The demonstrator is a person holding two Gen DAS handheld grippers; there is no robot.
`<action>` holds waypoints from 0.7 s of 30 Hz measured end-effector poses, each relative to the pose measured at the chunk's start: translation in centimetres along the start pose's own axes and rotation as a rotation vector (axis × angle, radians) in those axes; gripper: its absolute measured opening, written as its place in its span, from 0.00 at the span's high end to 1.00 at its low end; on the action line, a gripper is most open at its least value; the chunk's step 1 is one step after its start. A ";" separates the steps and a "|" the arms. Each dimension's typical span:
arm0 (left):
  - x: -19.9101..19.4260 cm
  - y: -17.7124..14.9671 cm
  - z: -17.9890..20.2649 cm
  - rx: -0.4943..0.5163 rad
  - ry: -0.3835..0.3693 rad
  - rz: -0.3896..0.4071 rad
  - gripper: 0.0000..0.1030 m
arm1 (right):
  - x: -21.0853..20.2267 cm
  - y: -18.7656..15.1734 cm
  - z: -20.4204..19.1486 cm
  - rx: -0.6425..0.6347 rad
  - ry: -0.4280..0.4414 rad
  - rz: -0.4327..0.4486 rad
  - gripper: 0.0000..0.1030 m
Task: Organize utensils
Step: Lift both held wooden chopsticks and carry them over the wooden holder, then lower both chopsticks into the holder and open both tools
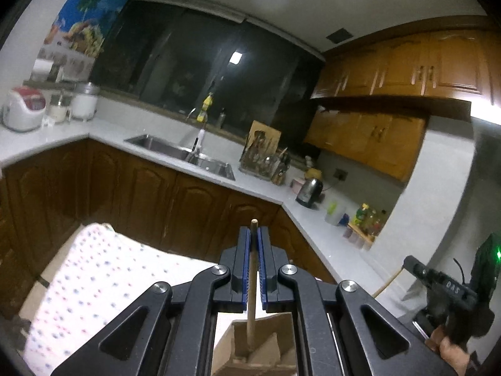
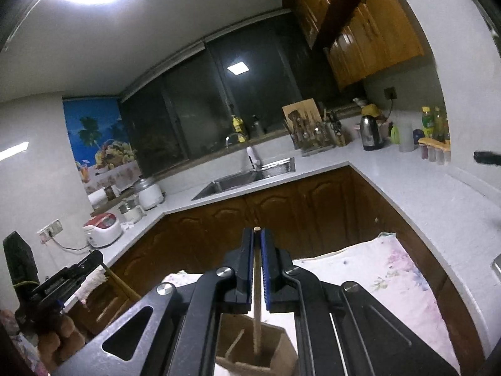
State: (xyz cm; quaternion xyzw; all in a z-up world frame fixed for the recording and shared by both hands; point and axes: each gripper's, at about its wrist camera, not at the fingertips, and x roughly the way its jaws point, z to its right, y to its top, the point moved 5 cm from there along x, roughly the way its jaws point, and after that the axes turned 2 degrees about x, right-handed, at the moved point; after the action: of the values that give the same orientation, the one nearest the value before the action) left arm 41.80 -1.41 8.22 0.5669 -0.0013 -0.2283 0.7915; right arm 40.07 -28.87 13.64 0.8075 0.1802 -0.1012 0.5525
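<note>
The left hand-held gripper (image 1: 253, 235) is closed on a chopstick (image 1: 252, 282). The stick runs lengthwise between the blue pads (image 1: 245, 269), its blunt tip poking out just past the fingertips, its other end reaching down into a cardboard box (image 1: 266, 351) that sits right under the gripper. It is a plain, pale wooden rod, round and smooth. Left of the box lies a dotted cloth (image 1: 94, 282). Beyond the box a white tabletop (image 1: 260, 188) carries a steel sink (image 1: 181, 153). Right of the box, the right hand-held gripper shows low at the picture's edge with a second pale stick slanting out below it.

In the right wrist view, the left hand-held gripper shows far left of the box (image 2: 256, 354), gripped by a hand (image 2: 59, 335). The right hand-held gripper (image 2: 256, 232) is likewise clamped shut on a chopstick (image 2: 257, 297), held along the narrow gap between its pads (image 2: 266, 269). The round cut end sits level with the fingertips, and the shaft drops into the box directly beneath. This stick is thin and light brown, with a ridged look along its lower length. Right of the box spreads a floral cloth (image 2: 391, 275).
</note>
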 end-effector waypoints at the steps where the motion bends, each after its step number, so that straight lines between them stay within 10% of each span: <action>1: 1.2 -0.9 -0.2 -0.010 0.000 -0.011 0.97 | 0.7 -0.6 0.2 0.003 0.003 -0.001 0.95; 11: 9.8 -6.8 -2.0 -0.096 -0.005 -0.044 0.97 | 5.1 -6.6 3.6 0.096 -0.020 -0.023 0.95; 21: 11.7 -5.7 -2.6 -0.055 0.019 -0.102 0.97 | 6.1 -7.7 5.1 0.145 -0.017 -0.052 0.95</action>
State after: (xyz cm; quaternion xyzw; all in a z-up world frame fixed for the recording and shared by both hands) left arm 50.97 -4.74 -0.80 0.5464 0.0413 -0.2630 0.7941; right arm 42.70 -30.02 3.00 0.8394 0.1887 -0.1350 0.4914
